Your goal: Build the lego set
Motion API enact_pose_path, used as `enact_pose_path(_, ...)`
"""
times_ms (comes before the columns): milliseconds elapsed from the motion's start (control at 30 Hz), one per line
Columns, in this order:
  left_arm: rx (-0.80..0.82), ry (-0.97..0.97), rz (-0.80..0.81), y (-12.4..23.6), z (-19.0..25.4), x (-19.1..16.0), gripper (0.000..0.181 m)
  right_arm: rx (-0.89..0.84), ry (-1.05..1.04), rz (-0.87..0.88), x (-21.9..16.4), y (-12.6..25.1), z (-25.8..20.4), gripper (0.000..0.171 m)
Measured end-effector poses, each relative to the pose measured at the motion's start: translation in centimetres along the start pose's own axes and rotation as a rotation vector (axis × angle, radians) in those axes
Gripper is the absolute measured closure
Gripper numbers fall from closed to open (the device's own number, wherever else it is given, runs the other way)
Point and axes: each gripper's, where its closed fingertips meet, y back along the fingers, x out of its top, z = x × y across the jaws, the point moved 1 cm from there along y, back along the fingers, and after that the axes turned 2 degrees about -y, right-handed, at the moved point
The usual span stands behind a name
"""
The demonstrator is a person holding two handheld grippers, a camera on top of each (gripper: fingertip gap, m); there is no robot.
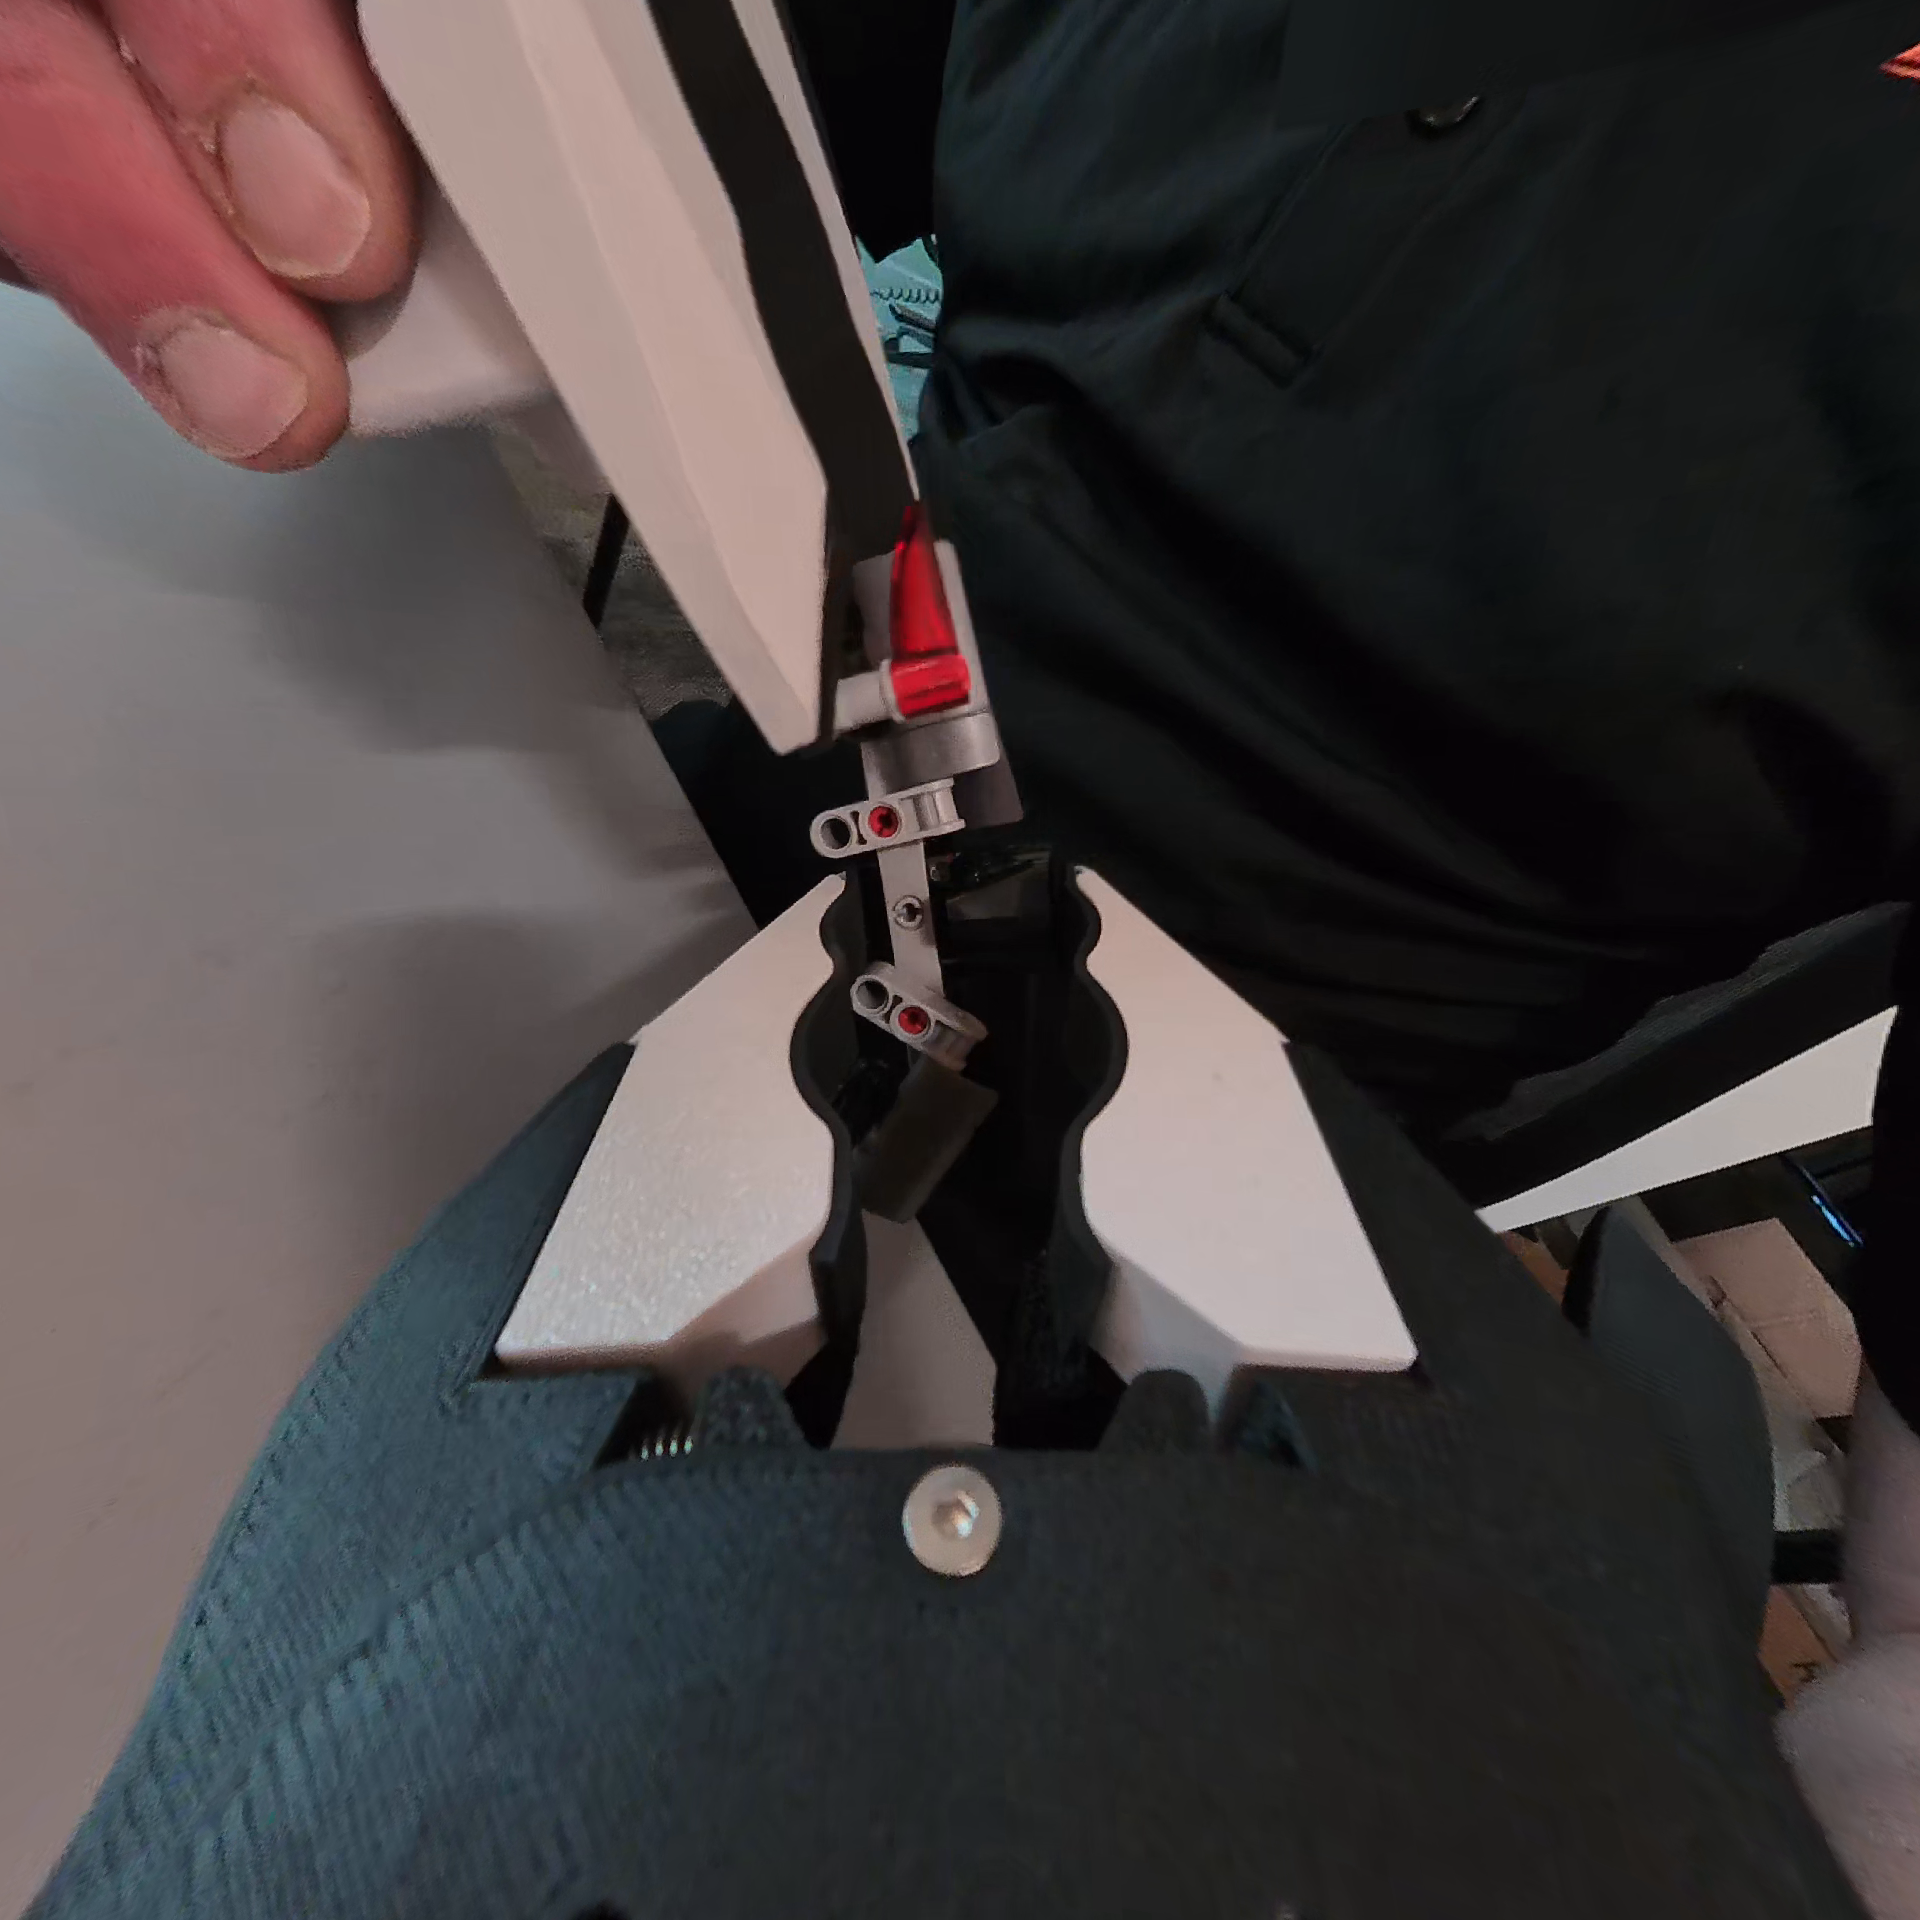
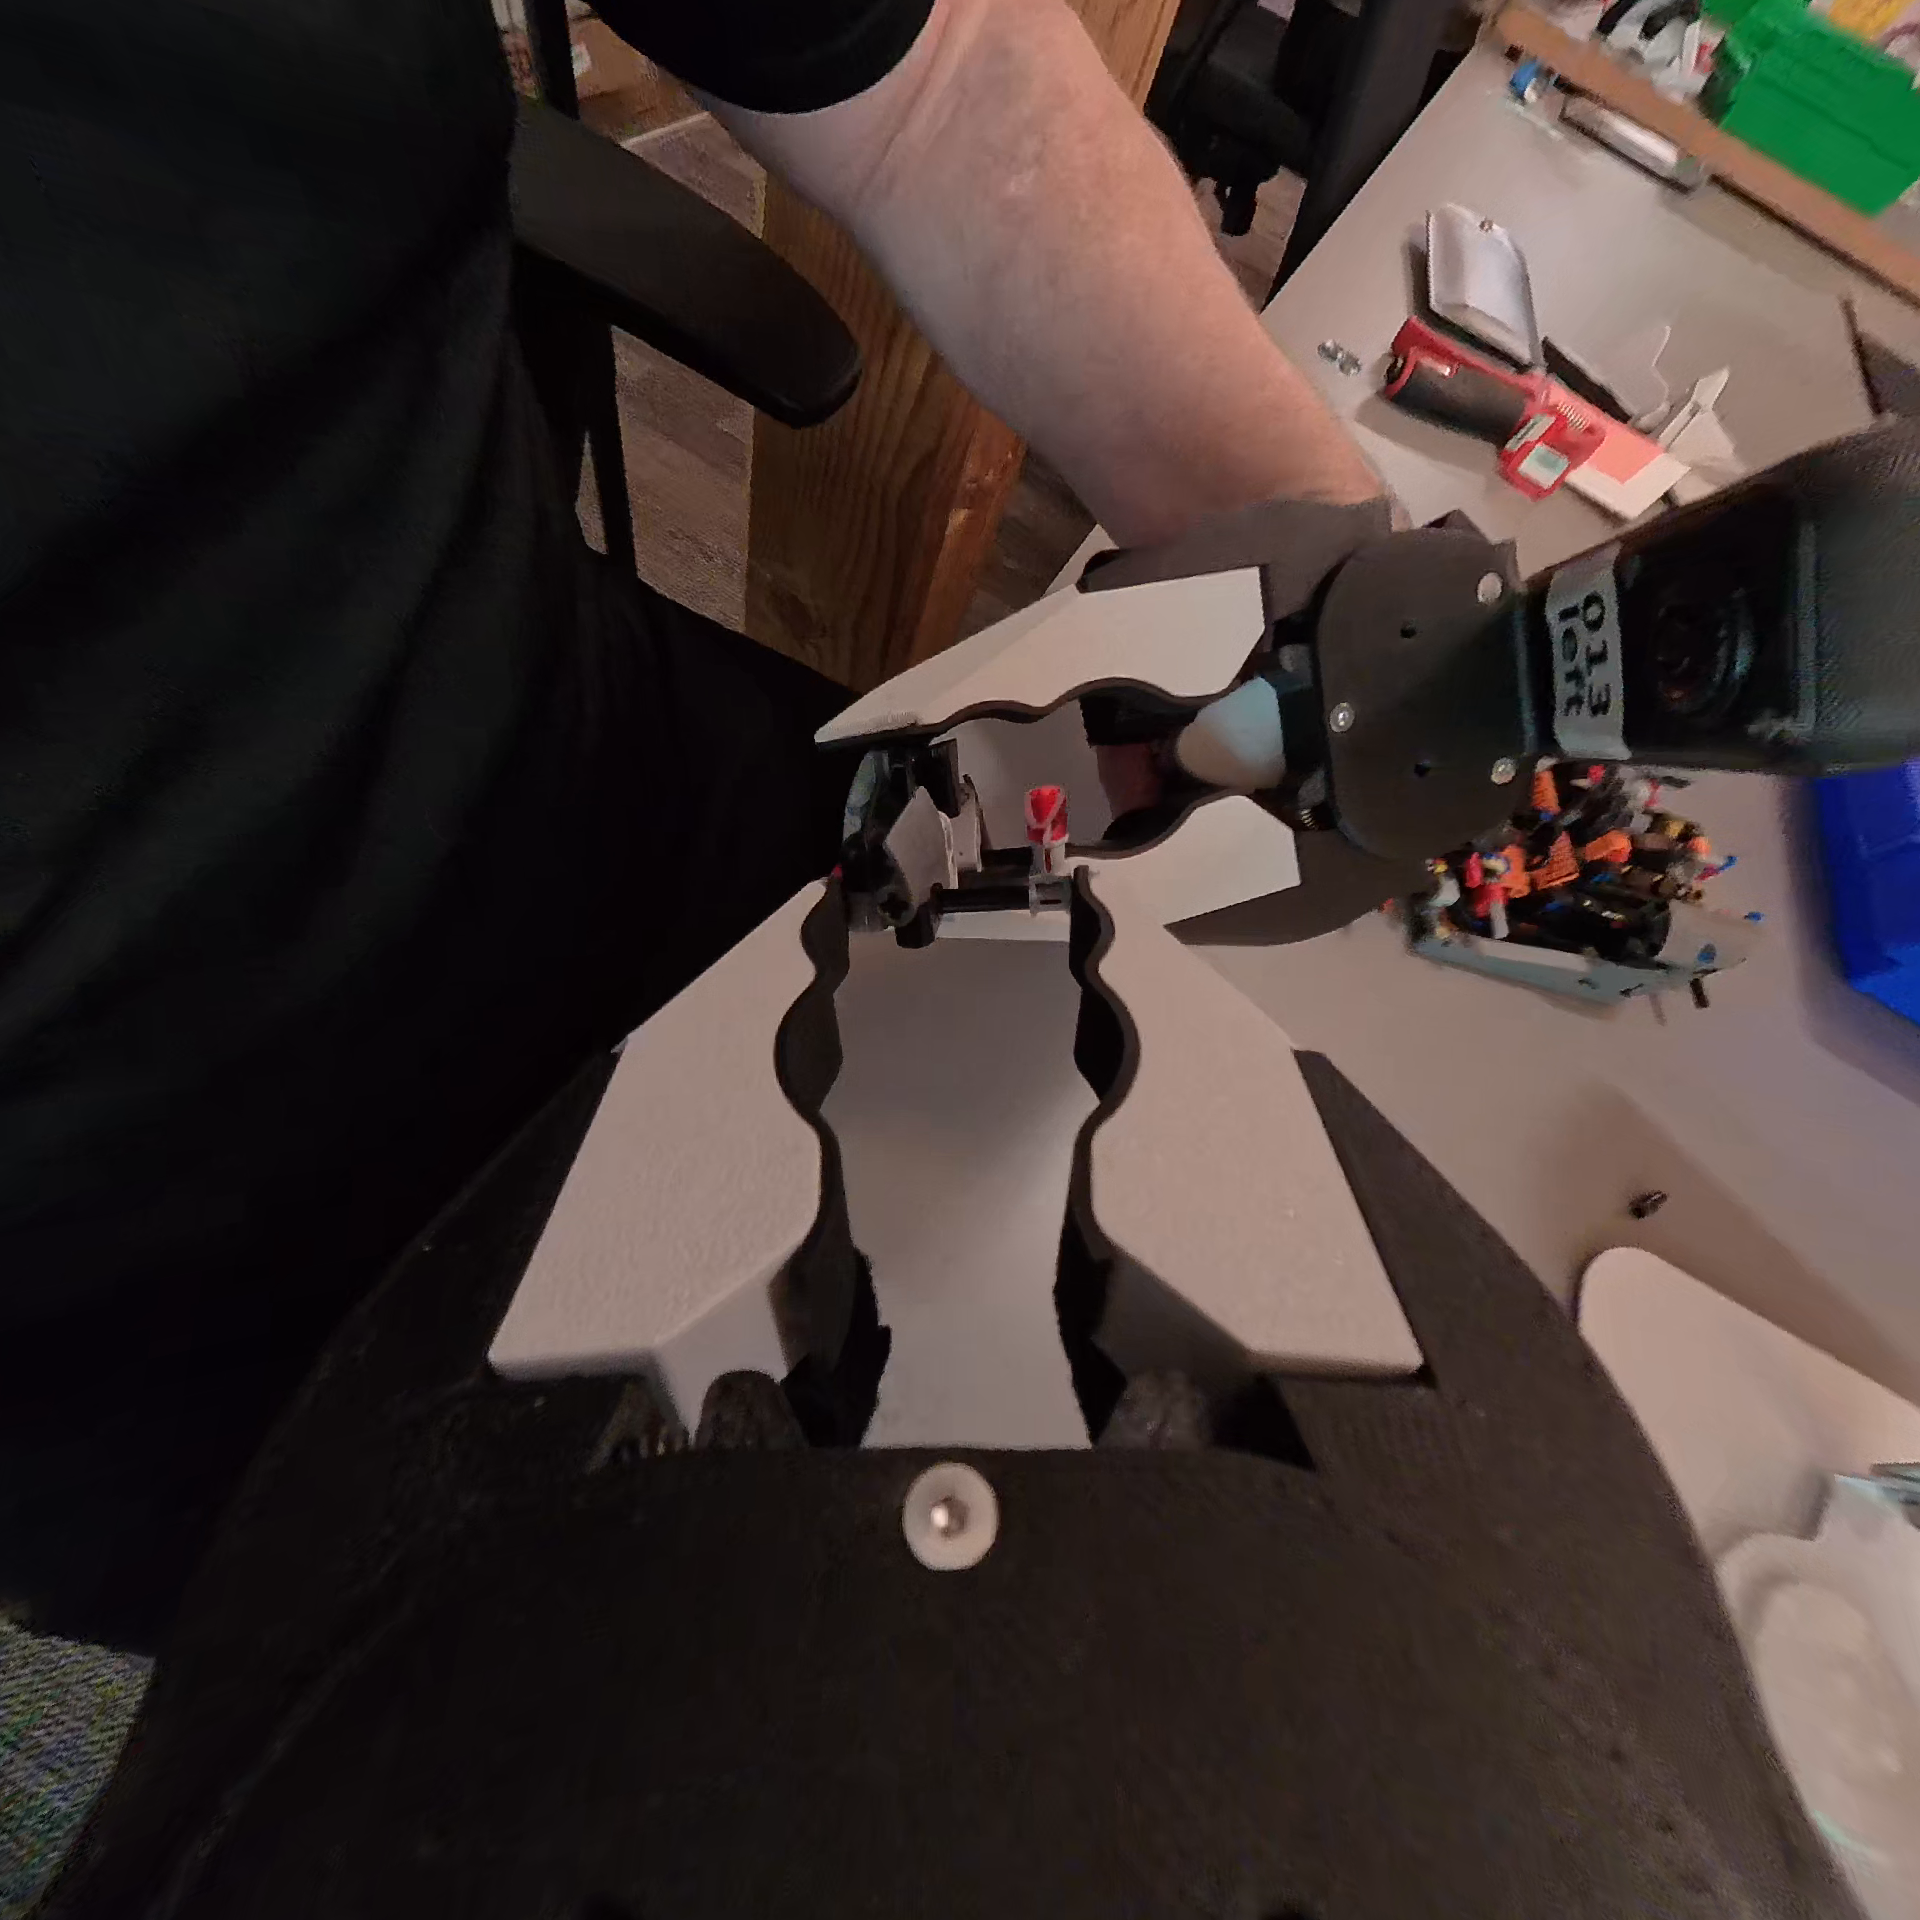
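Observation:
A small lego assembly (image 1: 909, 914) of grey beams, red pins and a red translucent piece hangs in the air in front of a person's dark shirt. My right gripper (image 1: 904, 727) comes down from the upper left and is shut on its top end. My left gripper (image 1: 956, 888) is open, with the assembly's lower end between its fingers, nearer the left one. In the right wrist view the assembly (image 2: 914, 842) spans the tips of my right gripper (image 2: 956, 899). My left gripper (image 2: 966, 810) reaches in from the right with its fingers spread above and below the assembly.
A grey table (image 2: 1455, 1039) carries a pile of loose lego parts (image 2: 1558, 873), a blue bin (image 2: 1870, 904), a red and black tool (image 2: 1475, 395) and a green box (image 2: 1829, 114). A chair armrest (image 2: 707, 301) and a bare forearm (image 2: 1039, 312) are close by. A hand (image 1: 208, 208) grips the right gripper. My hands' fingertips stand some 4 centimeters from each other.

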Motion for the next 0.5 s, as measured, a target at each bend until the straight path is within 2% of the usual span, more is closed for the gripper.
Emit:
enact_pose_path(133,-0.008,0.004,0.029,0.3,-0.3,0.3,0.147,-0.021,0.006,-0.061,-1.6,-0.6,0.3,0.12)
enact_pose_path(267,-0.041,0.015,0.056,0.8,-0.3,0.5,0.147,-0.043,-0.004,-0.039,-1.4,-0.4,0.7,0.124)
enact_pose_path(500,-0.097,0.002,0.129,1.4,0.0,1.3,0.147,-0.029,-0.046,0.025,-0.4,0.0,1.3,0.117)
